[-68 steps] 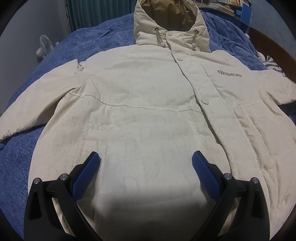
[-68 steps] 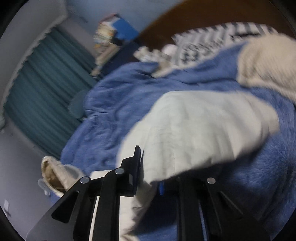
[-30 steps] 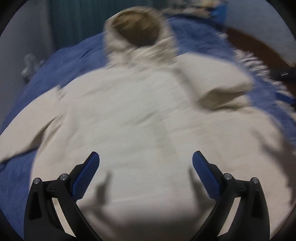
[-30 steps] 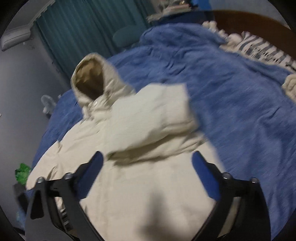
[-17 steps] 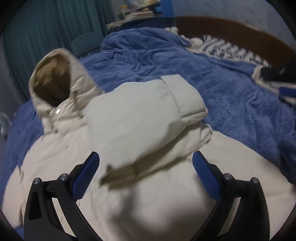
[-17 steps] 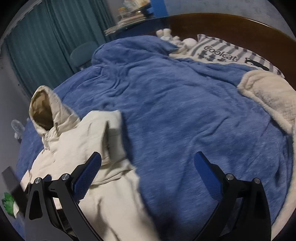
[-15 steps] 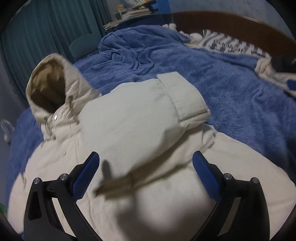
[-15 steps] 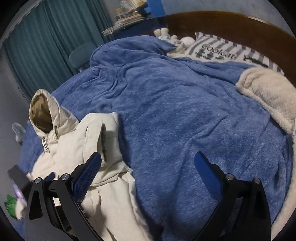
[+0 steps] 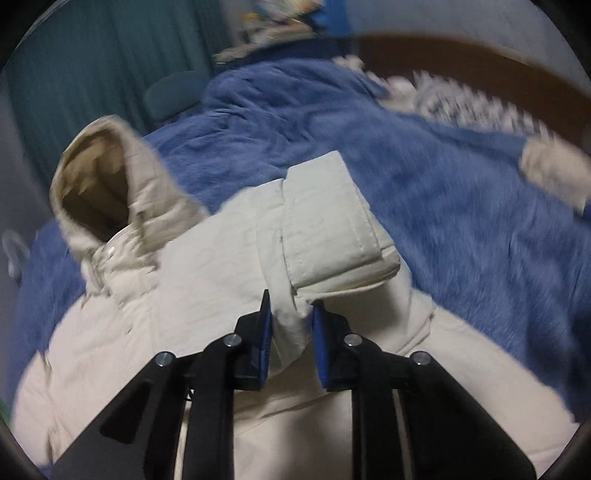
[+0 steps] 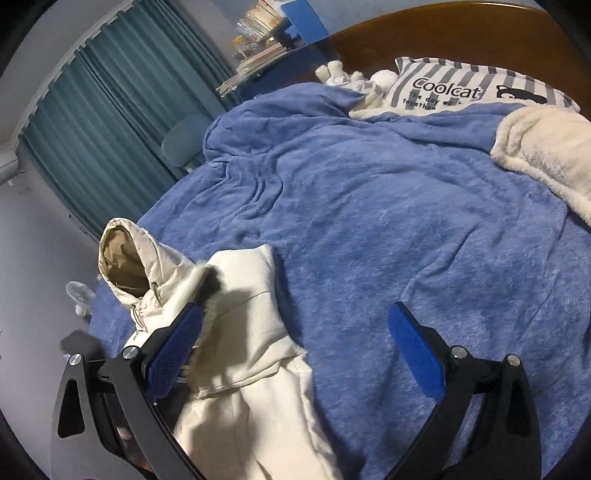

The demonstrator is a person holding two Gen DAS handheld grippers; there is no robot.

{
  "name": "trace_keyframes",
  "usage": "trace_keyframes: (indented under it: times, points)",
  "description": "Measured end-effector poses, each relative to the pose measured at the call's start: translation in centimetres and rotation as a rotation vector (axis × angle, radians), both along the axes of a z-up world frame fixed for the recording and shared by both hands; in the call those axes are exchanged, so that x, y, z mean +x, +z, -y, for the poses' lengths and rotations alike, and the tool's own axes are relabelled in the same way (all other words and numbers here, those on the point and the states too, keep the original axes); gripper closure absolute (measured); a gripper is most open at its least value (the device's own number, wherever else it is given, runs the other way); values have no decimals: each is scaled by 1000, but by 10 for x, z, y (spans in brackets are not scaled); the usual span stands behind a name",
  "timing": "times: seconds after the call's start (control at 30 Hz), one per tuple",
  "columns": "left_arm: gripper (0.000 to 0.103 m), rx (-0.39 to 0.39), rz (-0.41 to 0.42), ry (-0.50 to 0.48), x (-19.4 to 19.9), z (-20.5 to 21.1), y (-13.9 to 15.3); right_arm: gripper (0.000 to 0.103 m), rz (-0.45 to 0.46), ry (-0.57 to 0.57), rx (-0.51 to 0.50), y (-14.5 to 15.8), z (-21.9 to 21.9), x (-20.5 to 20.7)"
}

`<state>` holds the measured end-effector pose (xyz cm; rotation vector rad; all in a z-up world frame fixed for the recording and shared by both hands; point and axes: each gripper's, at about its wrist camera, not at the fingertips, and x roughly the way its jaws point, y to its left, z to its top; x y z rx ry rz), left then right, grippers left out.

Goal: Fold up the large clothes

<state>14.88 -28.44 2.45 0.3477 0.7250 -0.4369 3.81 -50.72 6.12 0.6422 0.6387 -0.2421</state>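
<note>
A cream hooded jacket (image 9: 192, 295) lies on a blue blanket (image 9: 461, 221), hood (image 9: 107, 192) at the upper left. One sleeve (image 9: 332, 229) is folded over the chest, cuff pointing up right. My left gripper (image 9: 290, 314) is shut on the sleeve, pinching the fabric just below the cuff. In the right wrist view the jacket (image 10: 251, 332) lies at the lower left with the folded sleeve (image 10: 243, 288) on top. My right gripper (image 10: 295, 332) is open and empty, above the jacket's right edge and the blanket (image 10: 406, 240).
A striped pillow (image 10: 476, 88) and a fluffy cream throw (image 10: 546, 155) lie at the far right by the brown headboard (image 10: 480, 33). Teal curtains (image 10: 110, 122), a chair (image 10: 184, 144) and a shelf of books (image 10: 258, 48) stand behind the bed.
My left gripper has moved in and closed on the folded sleeve; it was open half a second ago. My right gripper stays open and has barely shifted.
</note>
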Motion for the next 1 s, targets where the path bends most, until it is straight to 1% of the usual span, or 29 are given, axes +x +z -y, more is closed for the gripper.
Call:
trace_keyframes:
  times: [0.03, 0.1, 0.2, 0.23, 0.3, 0.4, 0.5, 0.57, 0.7, 0.8, 0.87, 0.93, 0.97, 1.0]
  points:
    - [87, -25, -2, 17, 1, -10, 5, 6, -1, 4, 0, 0, -2, 1]
    - [87, -92, -1, 68, 2, -43, 19, 6, -4, 26, -11, 0, -11, 4]
    - [88, -148, -1, 115, 0, -80, 31, 6, -16, 60, -57, 2, -28, 10]
    - [88, -176, -2, 134, -2, -99, 35, 6, -22, 70, -80, 2, -35, 12]
    - [89, -208, -1, 164, -5, -123, 39, 6, -32, 87, -107, 3, -47, 17]
    - [89, -278, -20, 231, -10, -171, 39, 6, -42, 130, -121, 0, -66, 25]
    - [89, -393, -50, 321, -17, -220, 29, 6, -56, 174, -144, -3, -88, 34]
    - [89, -449, -71, 361, -18, -245, 19, 6, -65, 206, -165, -6, -105, 39]
    - [89, -464, -158, 415, -6, -272, -13, 6, -96, 273, -203, -16, -133, 48]
    - [89, -447, -228, 443, 5, -283, -34, 6, -130, 315, -226, -27, -149, 54]
    - [85, -467, -276, 466, 6, -292, -45, 6, -152, 327, -233, -33, -155, 59]
    - [71, -464, -295, 499, 8, -298, -51, 6, -164, 329, -228, -39, -157, 64]
    - [61, -442, -297, 520, 9, -301, -53, 6, -169, 327, -221, -41, -158, 67]
    - [55, -432, -301, 530, 8, -303, -54, 6, -171, 328, -216, -43, -158, 68]
